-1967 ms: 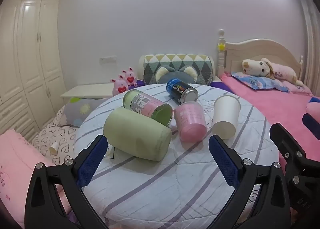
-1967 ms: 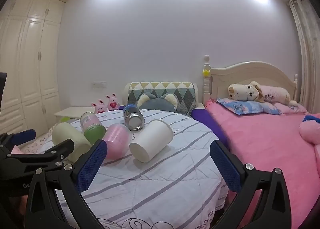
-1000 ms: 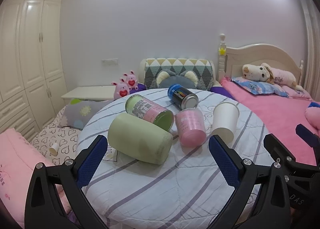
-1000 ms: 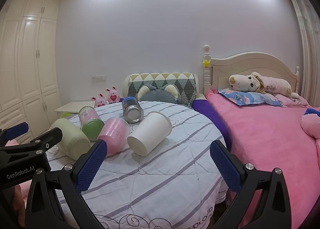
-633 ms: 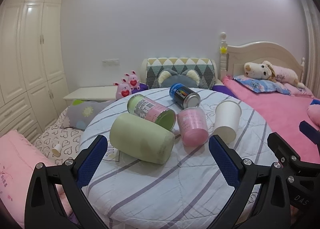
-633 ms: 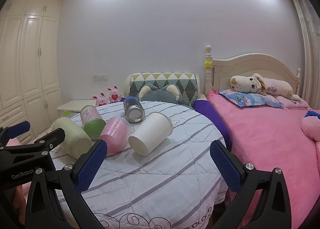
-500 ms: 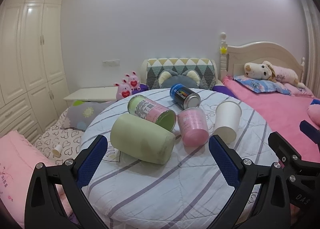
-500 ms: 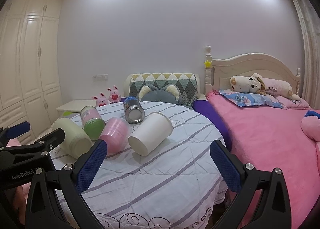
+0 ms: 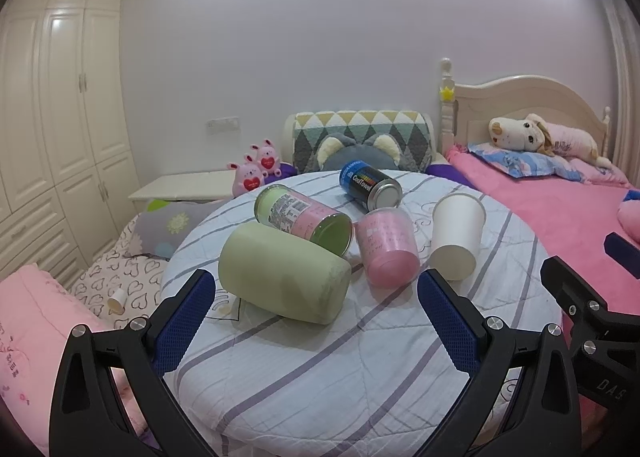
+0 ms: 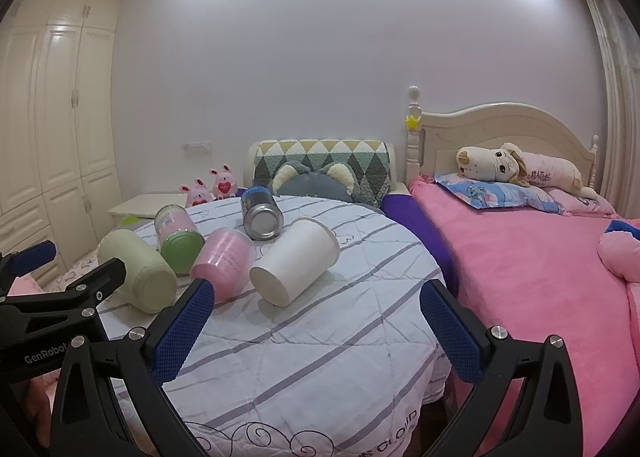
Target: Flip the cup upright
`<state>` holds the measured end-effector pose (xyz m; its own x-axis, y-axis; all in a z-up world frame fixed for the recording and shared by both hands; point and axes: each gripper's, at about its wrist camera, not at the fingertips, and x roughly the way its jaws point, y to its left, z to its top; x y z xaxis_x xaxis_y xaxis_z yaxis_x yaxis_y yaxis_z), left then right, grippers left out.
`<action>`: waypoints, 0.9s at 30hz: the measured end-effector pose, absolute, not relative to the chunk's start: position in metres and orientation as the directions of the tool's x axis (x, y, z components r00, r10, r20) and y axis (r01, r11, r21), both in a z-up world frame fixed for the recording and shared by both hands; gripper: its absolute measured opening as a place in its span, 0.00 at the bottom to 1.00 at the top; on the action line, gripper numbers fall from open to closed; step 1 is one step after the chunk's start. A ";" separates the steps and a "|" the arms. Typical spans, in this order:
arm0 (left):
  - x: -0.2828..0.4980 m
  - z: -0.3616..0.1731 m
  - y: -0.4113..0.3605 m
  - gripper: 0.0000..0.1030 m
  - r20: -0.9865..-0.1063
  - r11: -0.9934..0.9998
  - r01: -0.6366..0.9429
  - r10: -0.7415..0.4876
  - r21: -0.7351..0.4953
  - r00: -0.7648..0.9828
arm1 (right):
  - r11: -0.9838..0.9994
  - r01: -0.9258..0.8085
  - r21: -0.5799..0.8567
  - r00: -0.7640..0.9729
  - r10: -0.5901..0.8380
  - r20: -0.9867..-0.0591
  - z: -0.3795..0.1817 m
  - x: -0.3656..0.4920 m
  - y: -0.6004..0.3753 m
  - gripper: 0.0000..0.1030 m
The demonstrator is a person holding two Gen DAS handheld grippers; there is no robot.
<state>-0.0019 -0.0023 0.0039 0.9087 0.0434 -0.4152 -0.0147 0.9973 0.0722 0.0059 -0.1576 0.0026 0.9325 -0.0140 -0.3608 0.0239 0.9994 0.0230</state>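
Several cups and cans lie on their sides on a round table (image 9: 320, 369) with a striped cloth. A white paper cup (image 9: 456, 235) (image 10: 296, 265) lies at the right, base toward me. A pink plastic cup (image 9: 388, 251) (image 10: 224, 259) lies beside it. A light green cup (image 9: 284, 273) (image 10: 136, 271) lies at the left. My left gripper (image 9: 316, 321) is open and empty, short of the cups. My right gripper (image 10: 316, 331) is open and empty, nearer the table's front right.
A pink and green can (image 9: 304, 217) and a blue CoolTower can (image 9: 370, 185) lie behind the cups. A pink bed (image 10: 540, 257) with a plush dog (image 10: 516, 167) stands at the right. A wardrobe (image 9: 52, 137) fills the left wall. A chair back (image 9: 360, 135) stands behind the table.
Both grippers have drifted slightly over the two seconds, backing off a little from the table. The cups and cans have not moved. Both grippers stay open.
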 end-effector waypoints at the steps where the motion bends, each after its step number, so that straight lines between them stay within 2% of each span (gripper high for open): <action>1: -0.001 0.003 -0.002 0.99 -0.413 0.997 -0.022 0.051 0.075 0.909 | 1.000 0.020 0.018 0.931 -0.012 -0.365 0.002 0.007 -0.158 1.00; 11: 0.008 0.006 0.014 0.99 -0.447 0.999 -0.031 0.047 0.043 0.893 | 0.997 -0.068 -0.041 0.925 0.047 -0.377 0.003 0.021 -0.159 1.00; 14: 0.013 0.013 0.022 0.99 -0.450 0.998 -0.048 0.057 0.032 0.891 | 0.991 -0.135 -0.021 0.917 0.117 -0.381 0.014 0.034 -0.157 1.00; 19: 0.032 0.028 0.045 0.99 -0.491 0.995 -0.095 0.082 -0.002 0.867 | 0.957 -0.289 -0.004 0.862 0.258 -0.436 0.038 0.075 -0.144 1.00; 23: 0.050 0.041 0.064 0.99 -0.525 0.988 -0.152 0.125 -0.009 0.842 | 0.926 -0.364 -0.101 0.834 0.275 -0.479 0.057 0.110 -0.116 1.00; 27: 0.069 0.047 0.081 0.99 -0.586 0.973 -0.229 0.192 0.012 0.787 | 0.887 -0.451 -0.101 0.755 0.319 -0.573 0.071 0.148 -0.093 1.00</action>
